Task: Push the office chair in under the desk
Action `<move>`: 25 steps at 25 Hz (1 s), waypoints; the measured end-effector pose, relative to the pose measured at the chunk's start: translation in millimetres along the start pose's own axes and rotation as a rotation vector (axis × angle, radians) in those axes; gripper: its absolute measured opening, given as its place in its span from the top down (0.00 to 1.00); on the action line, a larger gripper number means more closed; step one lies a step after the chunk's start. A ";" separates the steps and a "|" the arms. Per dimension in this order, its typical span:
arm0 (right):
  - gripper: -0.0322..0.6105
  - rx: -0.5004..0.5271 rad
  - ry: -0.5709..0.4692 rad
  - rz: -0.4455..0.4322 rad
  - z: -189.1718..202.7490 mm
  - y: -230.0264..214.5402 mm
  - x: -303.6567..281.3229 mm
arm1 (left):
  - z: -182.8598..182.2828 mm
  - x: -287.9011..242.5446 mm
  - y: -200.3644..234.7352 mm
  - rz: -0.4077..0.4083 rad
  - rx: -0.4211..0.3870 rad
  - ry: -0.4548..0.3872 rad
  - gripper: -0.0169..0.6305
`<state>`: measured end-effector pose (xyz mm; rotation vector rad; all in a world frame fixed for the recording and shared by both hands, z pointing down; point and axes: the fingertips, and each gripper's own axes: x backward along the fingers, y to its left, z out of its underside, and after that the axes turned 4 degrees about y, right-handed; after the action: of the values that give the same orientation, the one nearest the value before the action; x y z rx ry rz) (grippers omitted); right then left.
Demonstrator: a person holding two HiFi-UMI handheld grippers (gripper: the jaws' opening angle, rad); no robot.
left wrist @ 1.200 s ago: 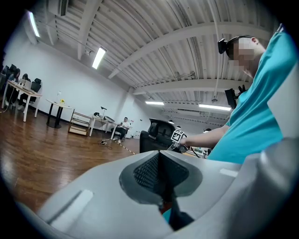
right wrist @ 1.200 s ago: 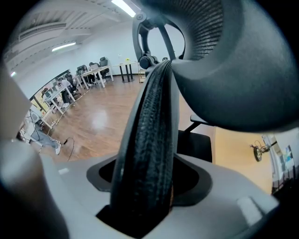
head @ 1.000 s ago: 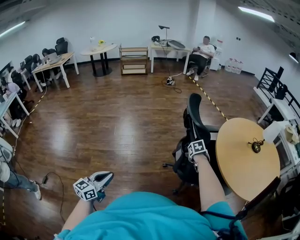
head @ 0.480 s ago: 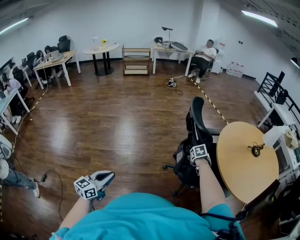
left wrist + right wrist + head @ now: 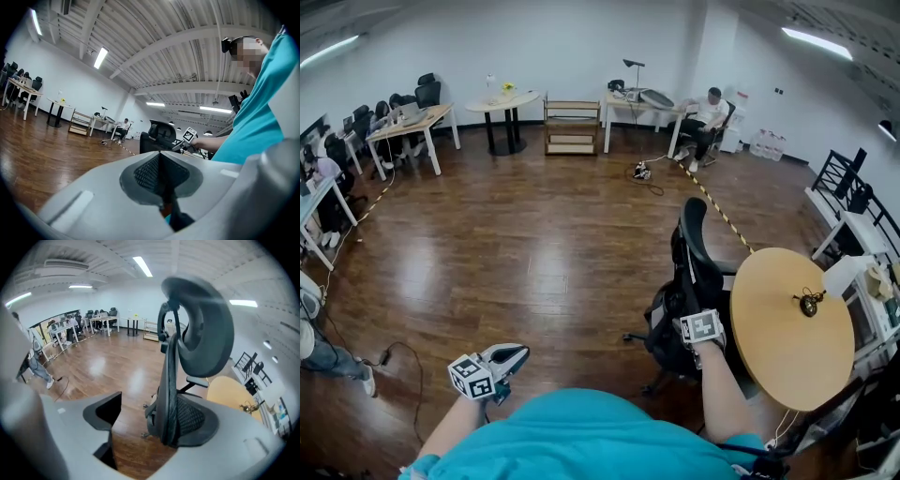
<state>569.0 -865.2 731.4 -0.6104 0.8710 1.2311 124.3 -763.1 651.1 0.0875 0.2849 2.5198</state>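
Office chair (image 5: 686, 281), black with a mesh back, stands on the wooden floor (image 5: 516, 253) at the right of the scene. It is just beside the left edge of the round wooden surface (image 5: 783, 352). Its headrest (image 5: 692, 214) is on the far side, and one armrest reaches toward the round top. Whether the seat is under the rim cannot be told. A small dark object (image 5: 811, 301) lies on the surface near its right edge.

The right hand-held gripper (image 5: 157, 411) is at the near part of the chair's back with its jaws spread apart. The edge of the backrest stands between them, close against the right-hand jaw, while a clear gap remains to the left-hand jaw. In the head view its marker cube sits against the chair's near side, beside the surface's rim.

The left hand-held gripper (image 5: 158, 161) is at the near left, well apart from the chair. Its jaws are pressed together with nothing between them.

A yellow-and-black striped tape (image 5: 719, 212) runs across the floor from the chair toward the far wall. There a seated person (image 5: 703, 117) is near a low shelf unit (image 5: 572, 122).
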 end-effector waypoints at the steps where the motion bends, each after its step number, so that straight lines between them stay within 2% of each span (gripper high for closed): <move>1: 0.38 0.041 -0.079 0.008 -7.7 6.1 13.9 | 0.2 -2.4 -2.1 0.005 -0.001 -0.001 0.97; 3: 0.42 0.134 -0.291 -0.003 -34.0 21.0 32.6 | -2.2 -5.6 -4.0 0.015 -0.003 -0.002 0.97; 4: 0.50 0.163 -0.369 -0.023 -42.3 32.1 39.5 | -3.5 -6.4 -3.7 0.021 -0.004 -0.002 0.97; 6: 0.61 0.185 -0.463 -0.078 -47.0 56.8 48.3 | -3.2 -8.5 -3.6 0.032 -0.003 0.003 0.97; 8: 0.81 0.188 -0.539 -0.129 -47.2 73.3 52.9 | 1.6 -14.3 -7.9 0.044 -0.006 0.014 0.97; 10: 0.93 0.191 -0.594 -0.175 -44.3 82.5 53.2 | 7.9 -22.4 -16.0 0.059 -0.012 0.026 0.97; 15: 0.95 0.246 -0.620 -0.298 -26.1 107.5 41.0 | 18.2 -33.0 -30.9 0.070 -0.023 0.054 0.97; 19: 0.95 0.264 -0.610 -0.339 -22.6 120.6 43.8 | 13.0 -31.5 -37.2 0.071 -0.032 0.061 0.97; 25: 0.95 0.318 -0.617 -0.358 -27.0 209.6 58.4 | 7.0 39.4 -11.4 0.093 -0.024 0.030 0.97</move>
<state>365.3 -803.5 679.0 -0.1001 0.3958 0.8516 99.2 -730.2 655.4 0.0540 0.2688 2.6176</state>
